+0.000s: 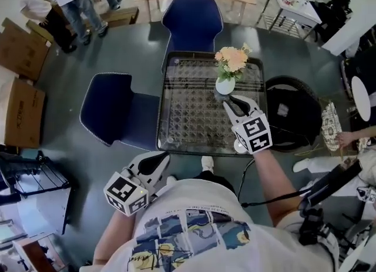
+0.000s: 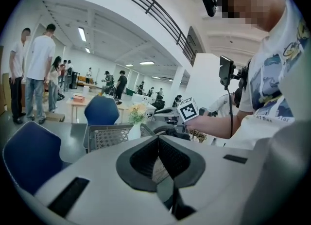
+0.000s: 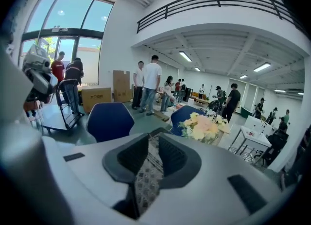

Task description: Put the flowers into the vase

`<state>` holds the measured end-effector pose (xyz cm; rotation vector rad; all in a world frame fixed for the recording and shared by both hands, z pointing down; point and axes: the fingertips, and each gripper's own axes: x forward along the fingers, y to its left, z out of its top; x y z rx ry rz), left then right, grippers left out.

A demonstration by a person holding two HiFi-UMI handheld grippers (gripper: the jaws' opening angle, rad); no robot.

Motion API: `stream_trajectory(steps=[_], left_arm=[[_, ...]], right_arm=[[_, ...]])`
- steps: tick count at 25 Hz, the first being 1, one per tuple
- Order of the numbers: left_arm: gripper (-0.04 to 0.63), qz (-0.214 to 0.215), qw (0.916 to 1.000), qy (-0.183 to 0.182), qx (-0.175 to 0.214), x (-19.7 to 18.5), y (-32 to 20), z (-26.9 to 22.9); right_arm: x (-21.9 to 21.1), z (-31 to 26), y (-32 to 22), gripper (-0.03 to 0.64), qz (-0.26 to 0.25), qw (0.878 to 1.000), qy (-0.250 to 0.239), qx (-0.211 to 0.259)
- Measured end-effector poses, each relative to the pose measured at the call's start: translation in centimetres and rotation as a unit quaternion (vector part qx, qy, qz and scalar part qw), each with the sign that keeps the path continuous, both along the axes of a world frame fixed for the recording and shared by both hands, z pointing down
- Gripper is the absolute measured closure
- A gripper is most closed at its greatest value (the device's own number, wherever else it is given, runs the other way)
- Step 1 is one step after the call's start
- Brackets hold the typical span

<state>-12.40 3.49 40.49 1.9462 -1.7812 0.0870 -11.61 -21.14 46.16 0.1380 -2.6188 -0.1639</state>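
Mesh table (image 1: 163, 106), with the left gripper (image 1: 160, 159) pressed together and empty off its near edge, and the right gripper (image 1: 230, 104) slightly spread on nothing just beside the flowers (image 1: 232, 60), already standing in the white vase (image 1: 225, 86) toward the far right corner; any retreat is best kept level, clear of the blooms.

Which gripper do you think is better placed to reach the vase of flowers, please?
The right. The right gripper hangs over the table, its slightly parted, empty jaws pointing at the vase, just short of it. The left gripper sits back by the person's torso, off the table.
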Motion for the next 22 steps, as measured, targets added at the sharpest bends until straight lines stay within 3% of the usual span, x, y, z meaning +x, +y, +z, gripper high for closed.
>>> stream_trajectory(steps=[2, 6, 22], left_arm=[[0.586, 0.011, 0.9999, 0.0, 0.002, -0.1, 1.7, 0.1], [0.586, 0.036, 0.9993, -0.001, 0.007, -0.3, 4.6, 0.7], [0.586, 0.118, 0.9926, 0.02, 0.017, 3.5, 13.1, 1.7]], right_arm=[[0.6, 0.1, 3.3, 0.579, -0.005, 1.0, 0.006, -0.004], [0.9, 0.2, 9.3, 0.603, -0.022, 1.0, 0.011, -0.001], [3.4, -1.2, 28.7, 0.606, -0.065, 0.997, 0.009, -0.035]])
